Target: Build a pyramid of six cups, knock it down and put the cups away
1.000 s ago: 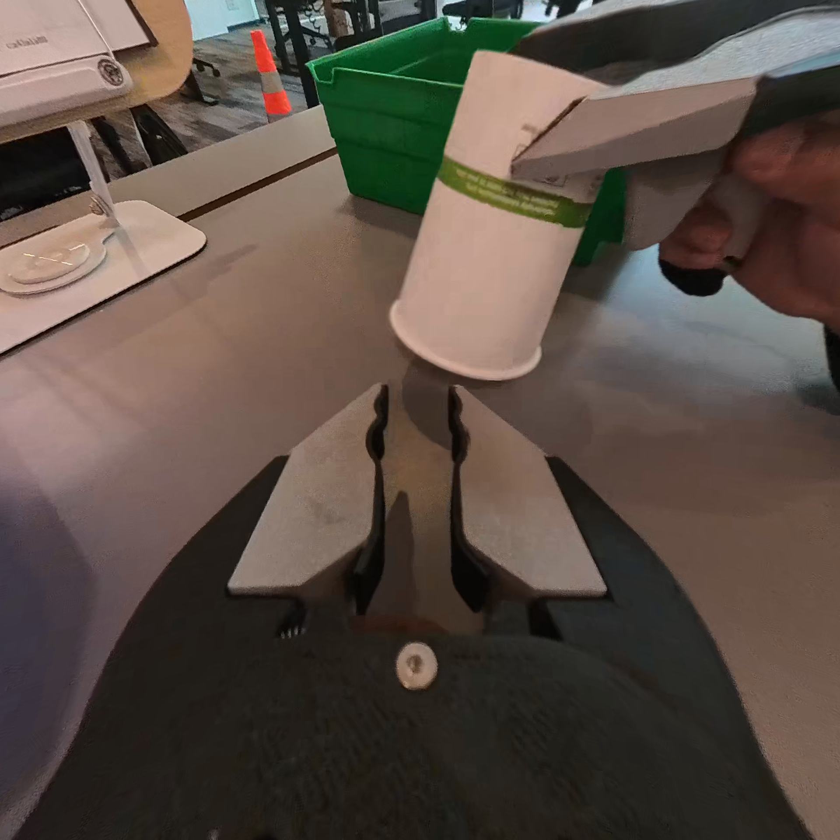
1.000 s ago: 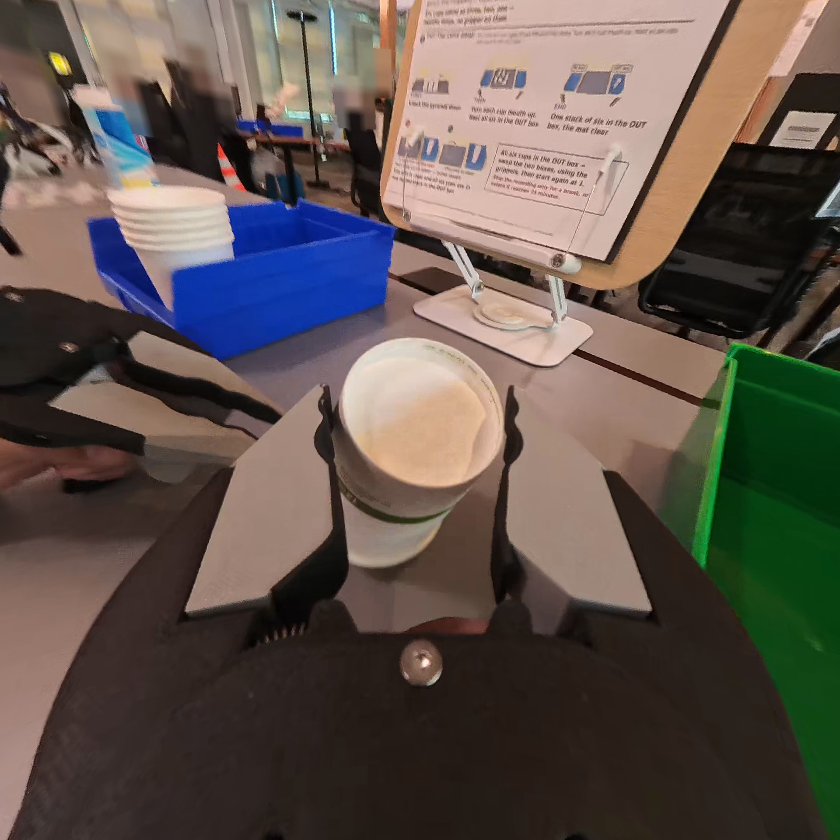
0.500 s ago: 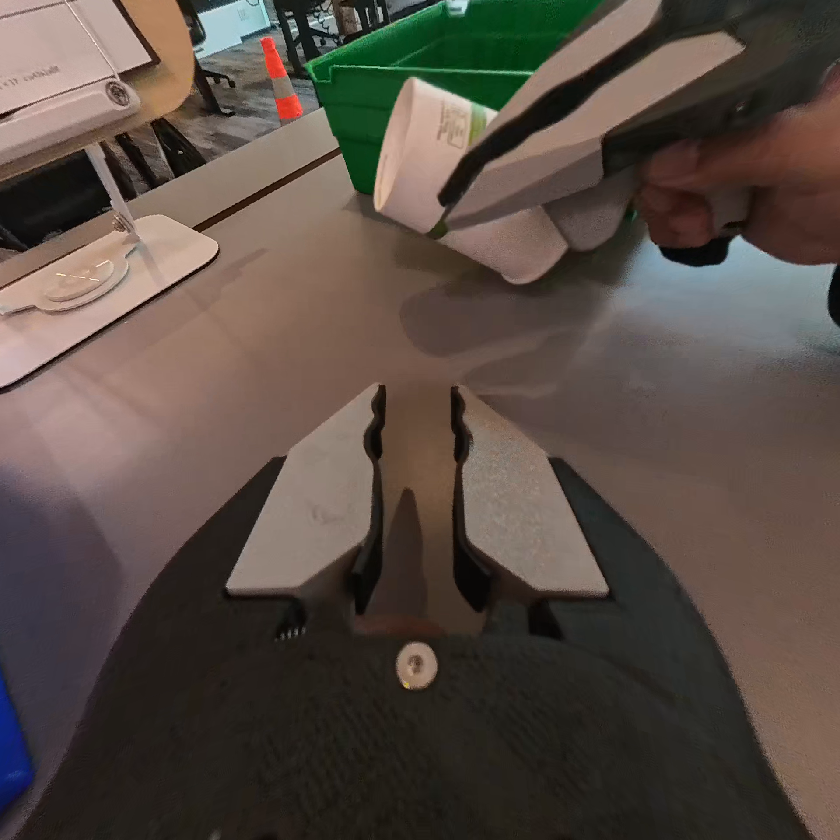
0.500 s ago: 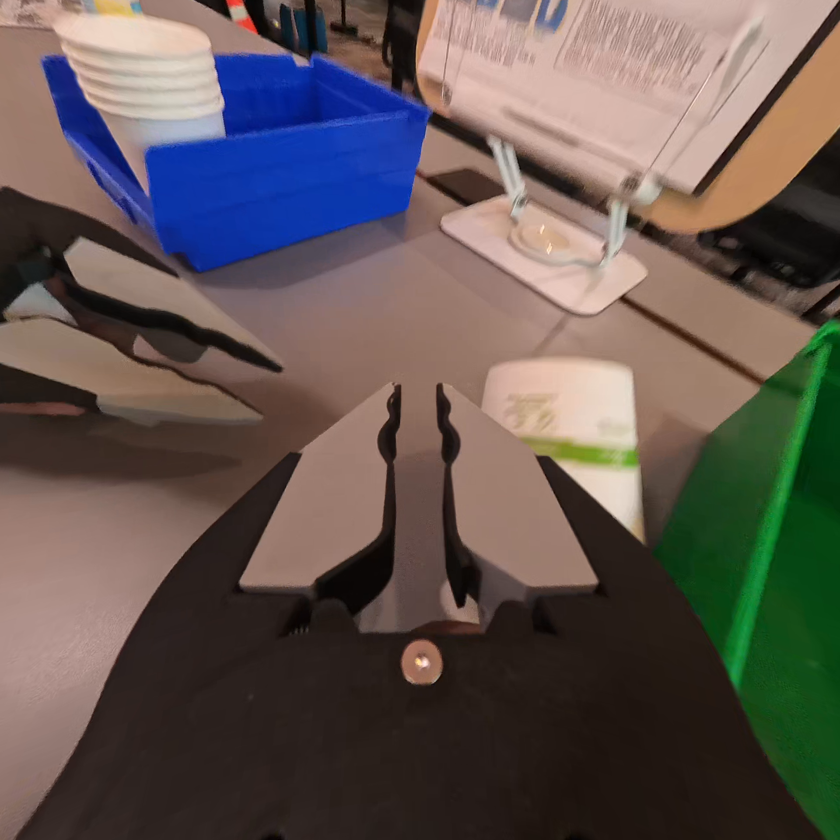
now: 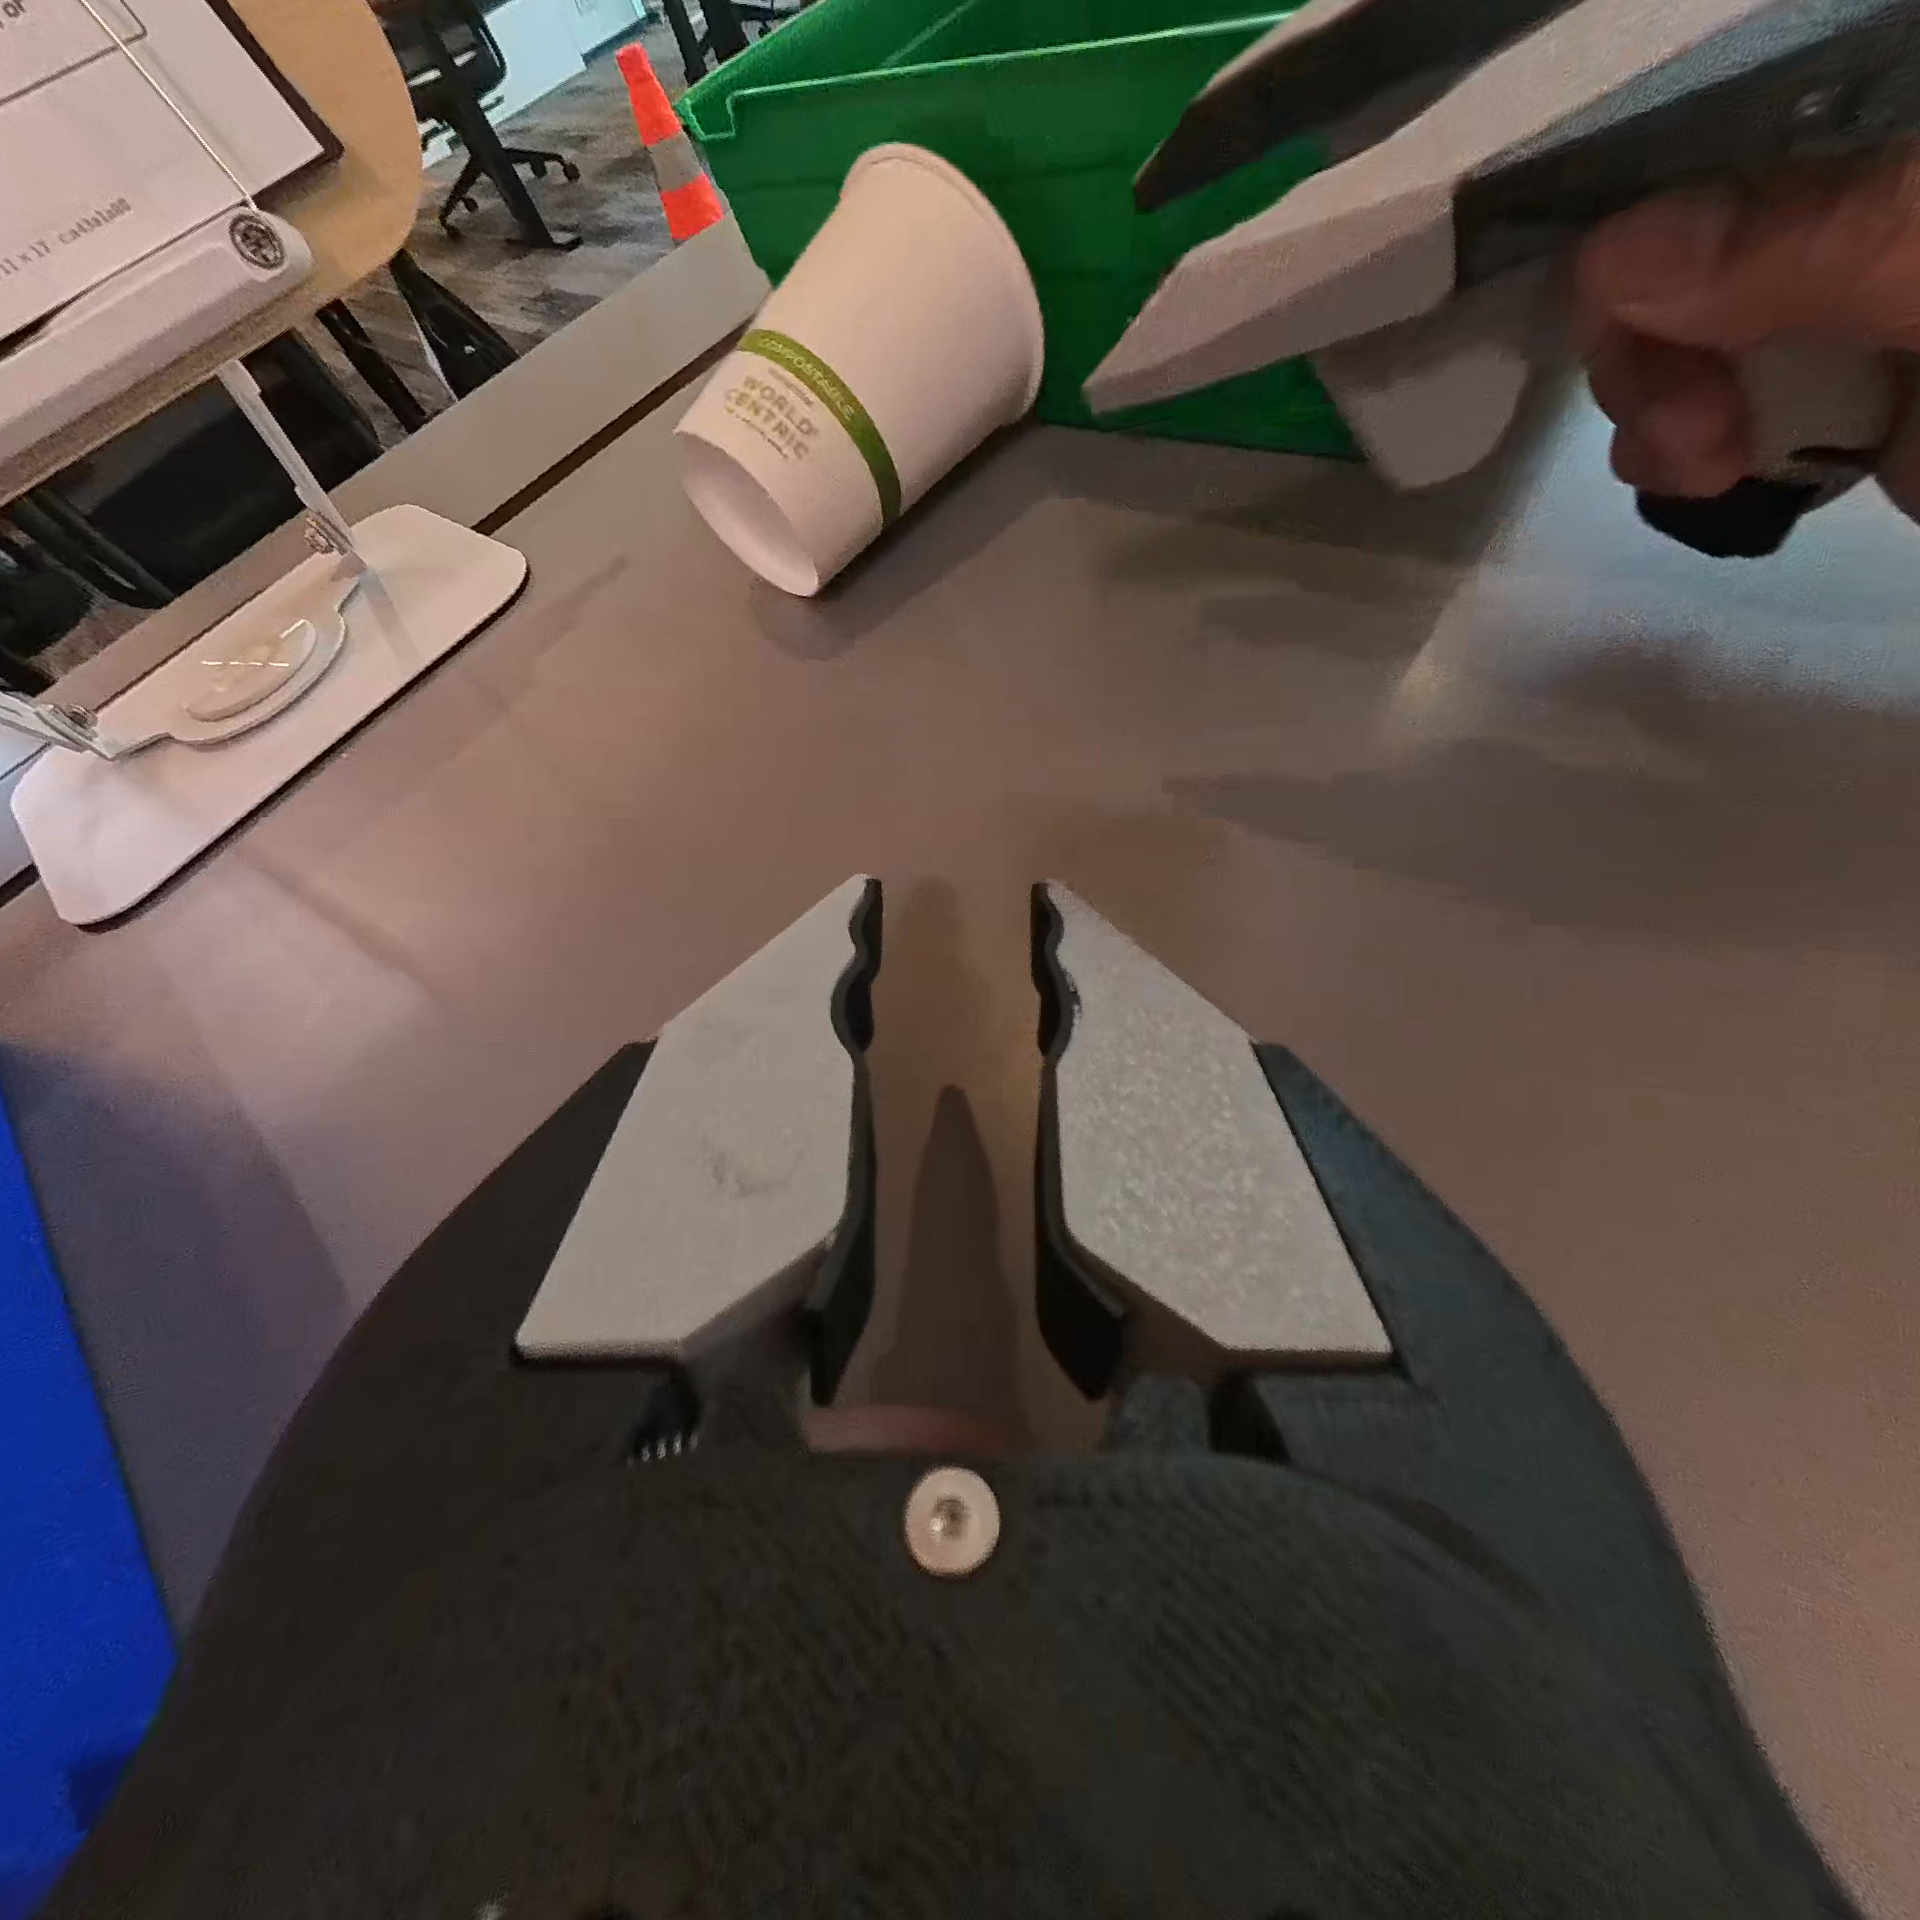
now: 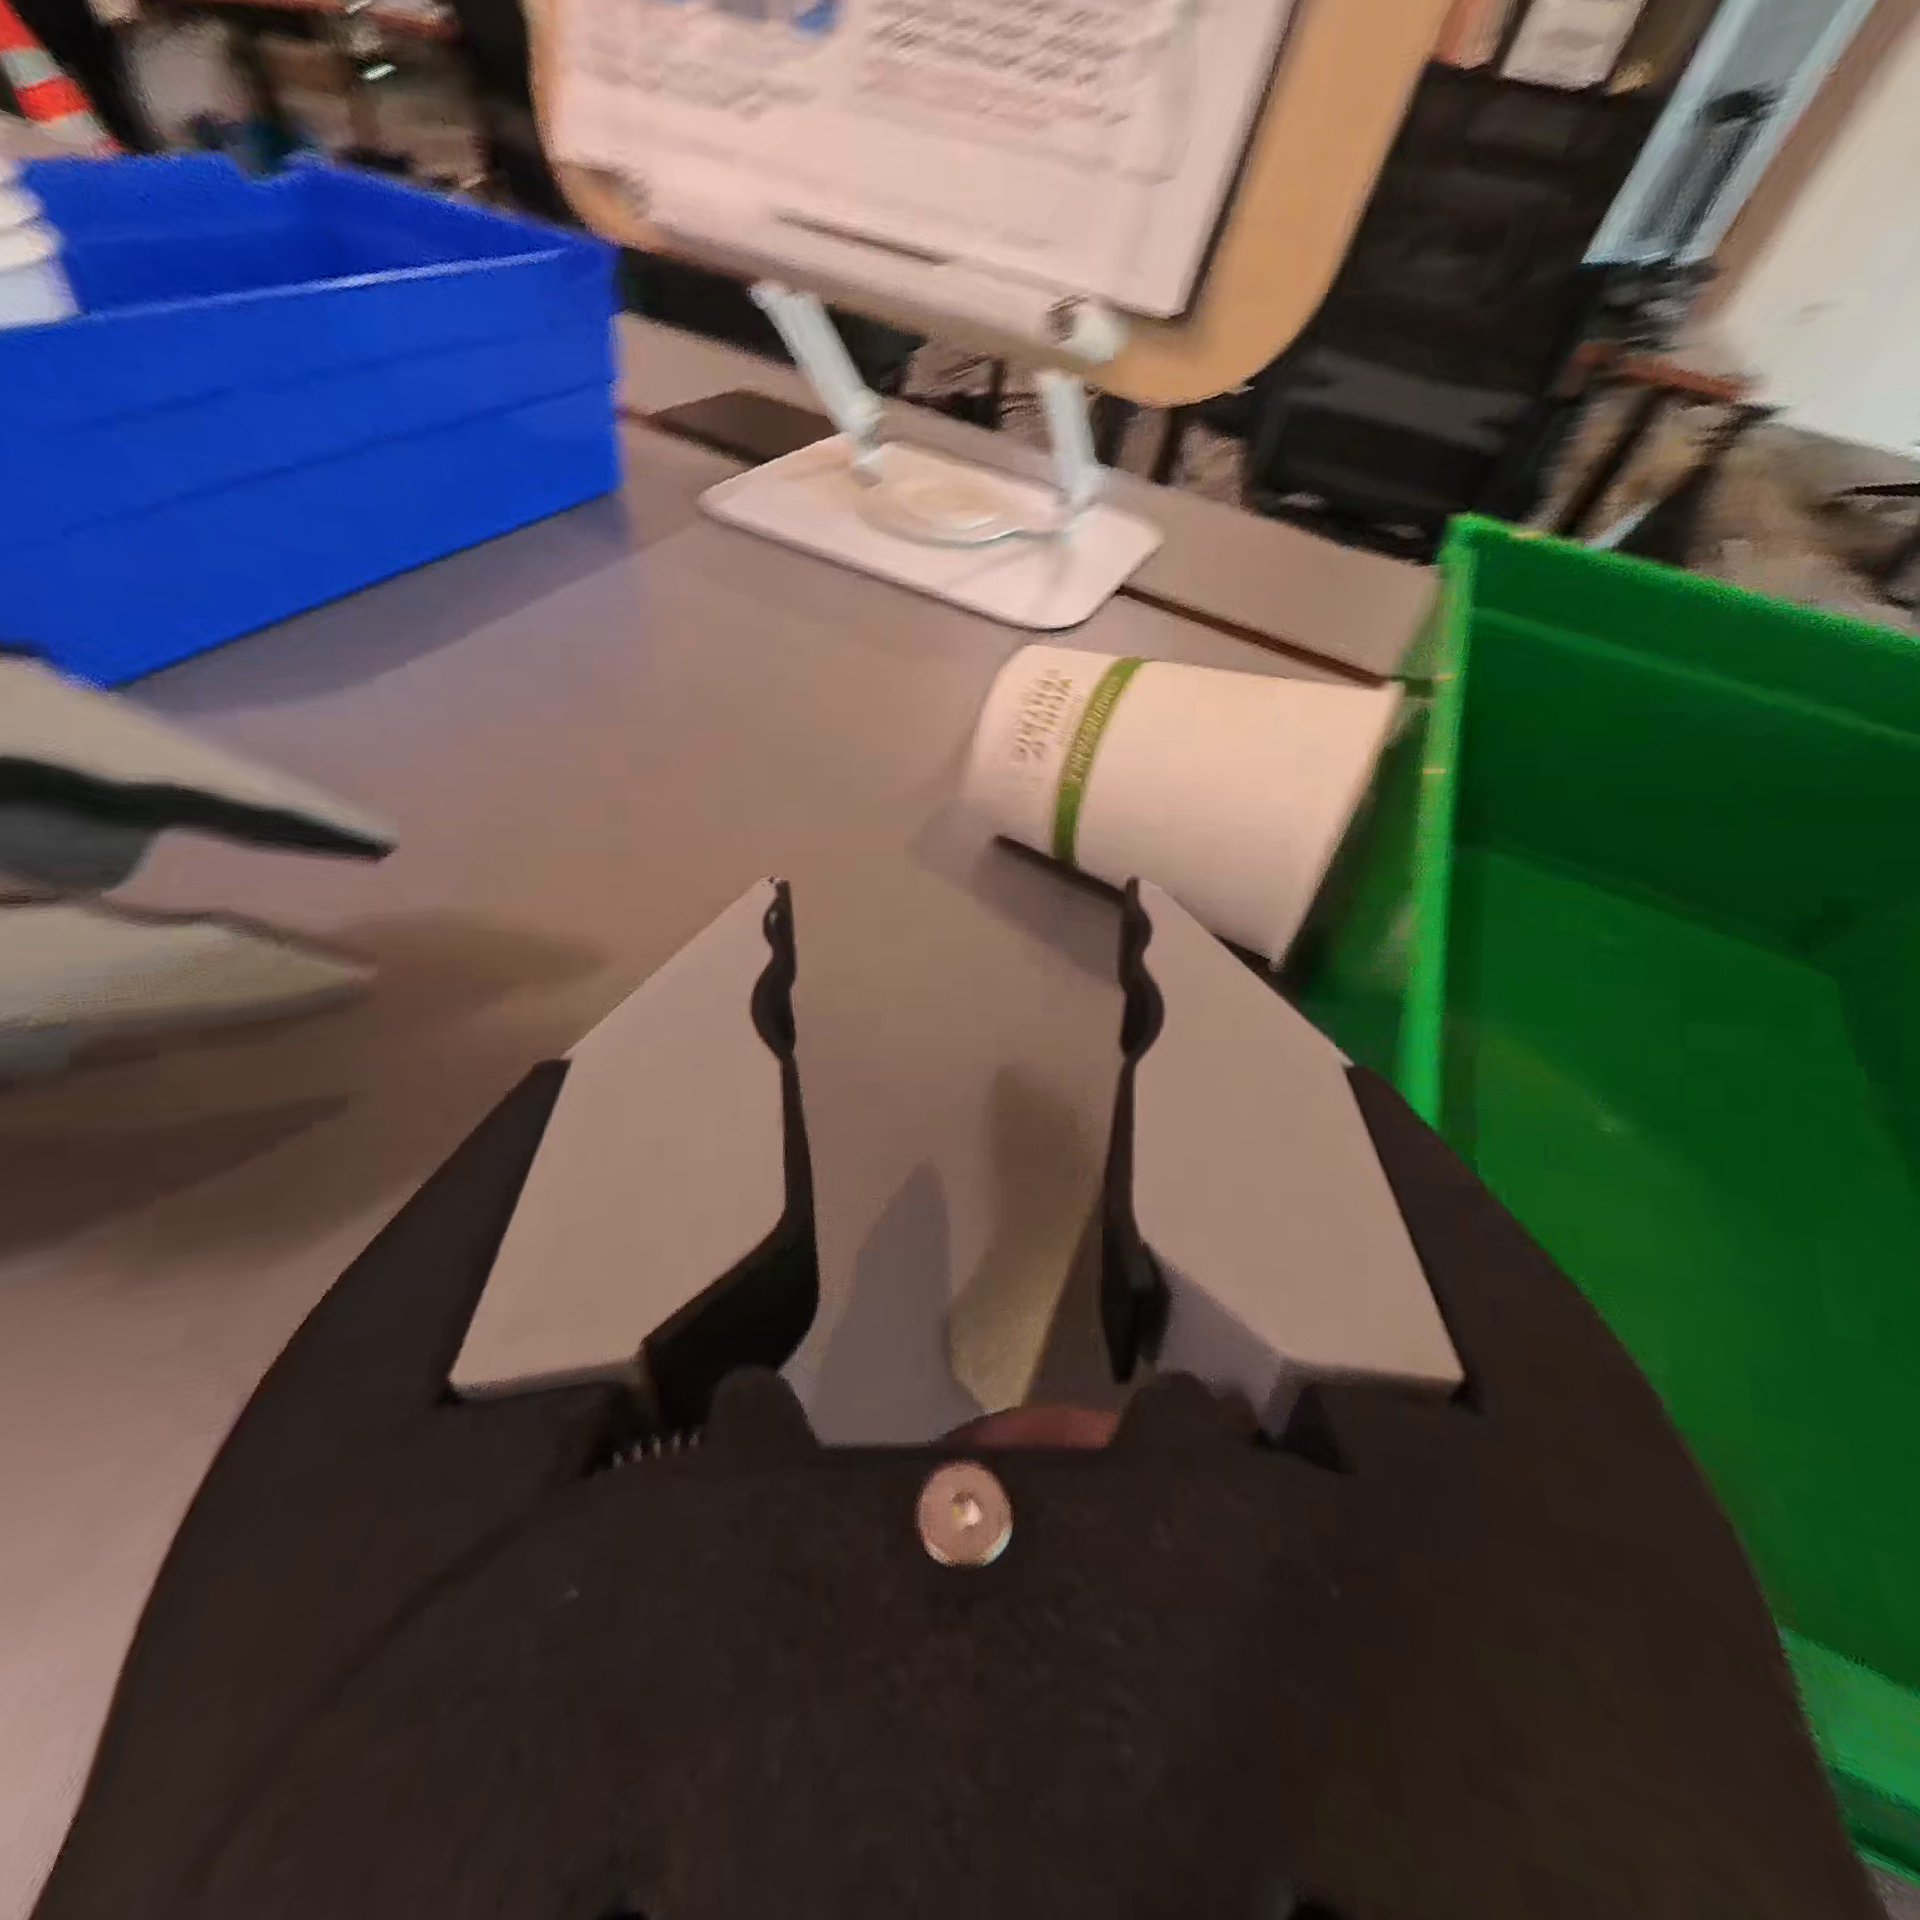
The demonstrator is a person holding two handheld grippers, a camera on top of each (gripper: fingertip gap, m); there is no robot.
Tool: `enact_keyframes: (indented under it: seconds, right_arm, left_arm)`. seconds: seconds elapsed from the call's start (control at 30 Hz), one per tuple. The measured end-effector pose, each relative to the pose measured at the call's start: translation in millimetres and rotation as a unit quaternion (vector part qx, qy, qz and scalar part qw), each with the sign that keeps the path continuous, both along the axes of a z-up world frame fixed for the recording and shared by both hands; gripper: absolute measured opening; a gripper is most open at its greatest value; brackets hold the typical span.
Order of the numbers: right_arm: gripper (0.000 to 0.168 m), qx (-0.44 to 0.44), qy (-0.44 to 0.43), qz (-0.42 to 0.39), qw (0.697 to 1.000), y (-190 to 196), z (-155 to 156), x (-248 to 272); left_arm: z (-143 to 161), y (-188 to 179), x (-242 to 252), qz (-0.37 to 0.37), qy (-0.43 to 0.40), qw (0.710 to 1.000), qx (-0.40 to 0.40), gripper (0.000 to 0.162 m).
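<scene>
A white paper cup with a green band (image 5: 862, 374) lies on its side on the grey table, its wide mouth against the green bin's wall. It also shows in the right wrist view (image 6: 1195, 790). My right gripper (image 6: 954, 904) is open and empty, just short of the cup and a little left of it. In the left wrist view it hovers at the upper right (image 5: 1299, 260). My left gripper (image 5: 956, 914) has its fingers nearly together with nothing between them, low over the table, well short of the cup. A stack of white cups (image 6: 26, 260) stands in the blue bin.
The green bin (image 6: 1662, 935) stands at the right, also at the back in the left wrist view (image 5: 987, 104). The blue bin (image 6: 312, 416) stands at the far left. A white document stand (image 6: 935, 520) stands at the back of the table. The left gripper (image 6: 156, 831) shows at the left edge.
My right gripper has let go of the cup. The cup dropped onto its side by the green bin. The right gripper shut, then opened again. The left gripper barely moved.
</scene>
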State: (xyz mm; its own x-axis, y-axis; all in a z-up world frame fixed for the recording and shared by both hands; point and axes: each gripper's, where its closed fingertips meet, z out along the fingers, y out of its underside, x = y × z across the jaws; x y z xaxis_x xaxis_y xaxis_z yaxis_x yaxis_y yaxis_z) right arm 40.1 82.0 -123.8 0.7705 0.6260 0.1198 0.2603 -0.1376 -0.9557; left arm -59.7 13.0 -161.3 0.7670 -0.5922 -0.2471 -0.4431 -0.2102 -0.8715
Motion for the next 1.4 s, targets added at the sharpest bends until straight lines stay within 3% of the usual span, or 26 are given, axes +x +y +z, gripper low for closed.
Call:
enact_keyframes:
  seconds: [0.23,0.4,0.6,0.67,0.73,0.8,0.87,0.93,1.03,1.23,1.4]
  right_arm:
    - [0.063,-0.001,-0.057,0.007,0.998,14,-15,-26]
    - [0.064,0.031,-0.111,0.005,0.993,19,-12,-54]
    - [0.071,0.11,-0.185,-0.116,0.97,120,9,-81]
    - [0.07,0.126,-0.215,-0.135,0.959,157,2,-97]
    - [0.06,0.135,-0.261,-0.151,0.944,193,-12,-106]
    - [0.029,0.139,-0.304,-0.161,0.929,223,-27,-105]
    - [0.018,0.158,-0.335,-0.178,0.912,238,-20,-99]
    - [0.008,0.147,-0.323,-0.171,0.919,239,-21,-98]
    - [0.005,0.169,-0.29,-0.162,0.928,222,-5,-95]
    - [0.002,0.186,-0.192,-0.126,0.955,157,23,-89]
    - [0.0,0.164,-0.179,-0.059,0.968,105,55,-89]
  left_arm:
    - [-1,3,-3,0.012,-0.002,1.0,-0.007,0.026]
    - [-10,10,-7,0.008,-0.052,0.995,-0.082,0.028]
    - [-25,34,-32,0.008,0.014,0.994,-0.111,0.031]
    - [-31,33,-40,0.003,0.029,0.993,-0.112,0.03]
    - [-34,28,-50,0.0,0.038,0.993,-0.114,0.029]
    - [-27,25,-57,0.001,0.03,0.995,-0.091,0.023]
    - [-21,21,-60,-0.004,0.016,0.997,-0.079,0.02]
    - [-19,18,-59,-0.011,0.008,0.997,-0.082,0.02]
    - [-21,14,-53,-0.024,0.015,0.996,-0.086,0.022]
    - [-20,22,-68,0.02,0.089,0.996,-0.016,0.02]
    - [-13,29,-83,0.064,0.105,0.992,0.023,0.015]
